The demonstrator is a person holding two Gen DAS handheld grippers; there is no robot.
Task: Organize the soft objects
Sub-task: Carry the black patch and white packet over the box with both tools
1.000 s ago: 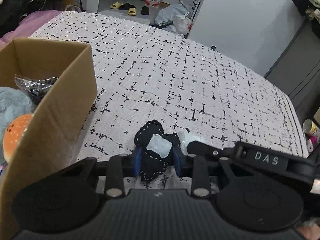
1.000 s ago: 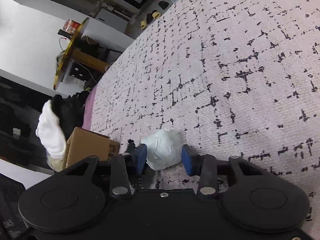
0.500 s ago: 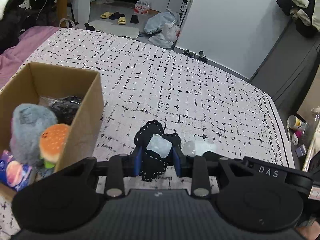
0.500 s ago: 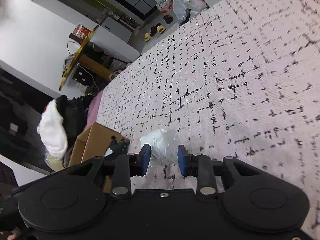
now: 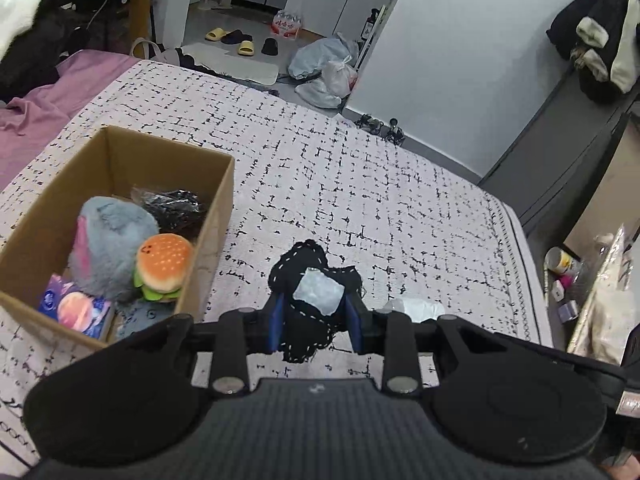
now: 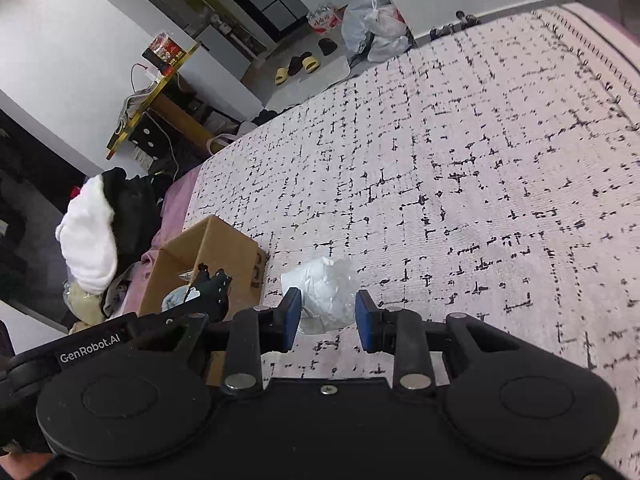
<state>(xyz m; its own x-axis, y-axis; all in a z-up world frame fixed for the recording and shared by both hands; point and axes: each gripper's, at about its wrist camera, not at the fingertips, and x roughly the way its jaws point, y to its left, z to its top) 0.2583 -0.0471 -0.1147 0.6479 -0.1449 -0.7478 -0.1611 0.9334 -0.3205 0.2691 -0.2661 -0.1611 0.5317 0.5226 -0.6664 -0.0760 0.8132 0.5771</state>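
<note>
1. Meanwhile, a black fabric piece with white dashed stitching and a pale grey patch (image 5: 310, 300) was clamped between the blue pads of the left gripper (image 5: 316, 322), just as it had been a second earlier.
2. A crumpled white plastic-wrapped soft bundle (image 6: 326, 300) was pinched by the right gripper (image 6: 327, 316); a second earlier its blue pads had stood slightly wider around the same bundle, and by now they had been drawn in against it.
3. Both held things were seen higher above the white bedspread with black broken-line checks (image 5: 360, 184) than before, when the bundle and the fabric had lain on or close to it.
4. In the left wrist view, much more of the open brown cardboard box (image 5: 216, 216) was visible than a second before, when only its near wall and a sliver of its contents had been shown.
5. Inside the box, a grey-blue fluffy plush (image 5: 108, 248), a burger-shaped plush toy (image 5: 164, 266), a black crinkled plastic packet (image 5: 172, 210) and a purple printed packet (image 5: 76, 308) were seen.
6. The box was seen resting on the bedspread, left of the held fabric and apart from it.
7. In the right wrist view, the left gripper with its dark fabric was seen in front of the box.
</note>
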